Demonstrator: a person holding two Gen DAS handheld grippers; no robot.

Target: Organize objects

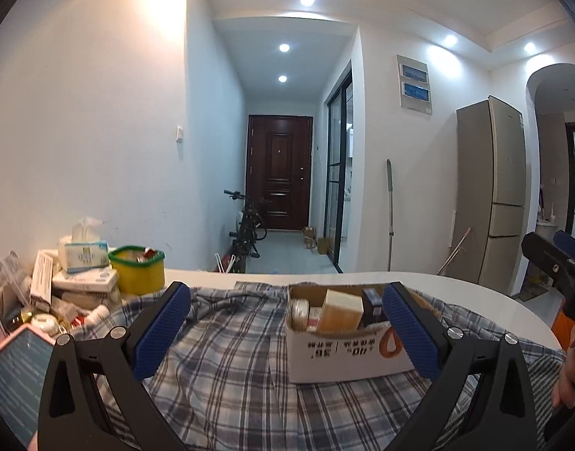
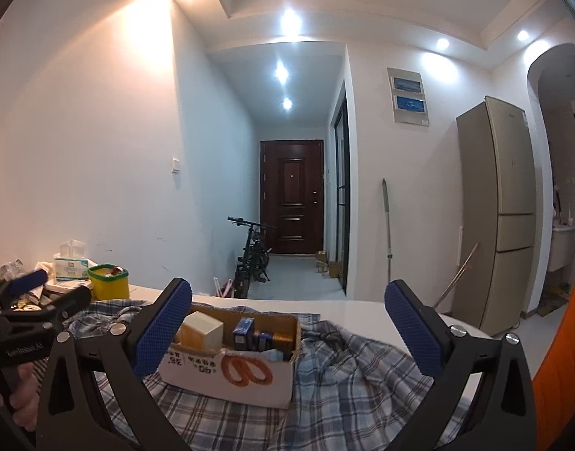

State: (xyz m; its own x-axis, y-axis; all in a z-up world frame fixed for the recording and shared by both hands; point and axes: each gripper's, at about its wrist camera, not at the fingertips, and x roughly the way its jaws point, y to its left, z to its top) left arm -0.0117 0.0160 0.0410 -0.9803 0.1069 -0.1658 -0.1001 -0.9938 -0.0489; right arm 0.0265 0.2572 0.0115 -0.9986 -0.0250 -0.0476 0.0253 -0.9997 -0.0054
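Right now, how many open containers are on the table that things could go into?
2. A cardboard box sits on the plaid cloth between both open claws, already part filled. A yellow tub with a green rim stands at the far left beside the clutter pile. That pile may hide others.

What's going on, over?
Both hand-held grippers open, empty: left, right. Cardboard box part-filled on plaid cloth. Clutter pile waiting left. Nothing blocking.

Cardboard box (image 1: pixel 347 357) on checked cloth (image 1: pixel 227 376), cloth on surface (image 1: pixel 475 293); small packages (image 1: pixel 342 310) in box. Tub (image 1: pixel 138 270) and tissue pack (image 1: pixel 82 255) left, behind cloth.
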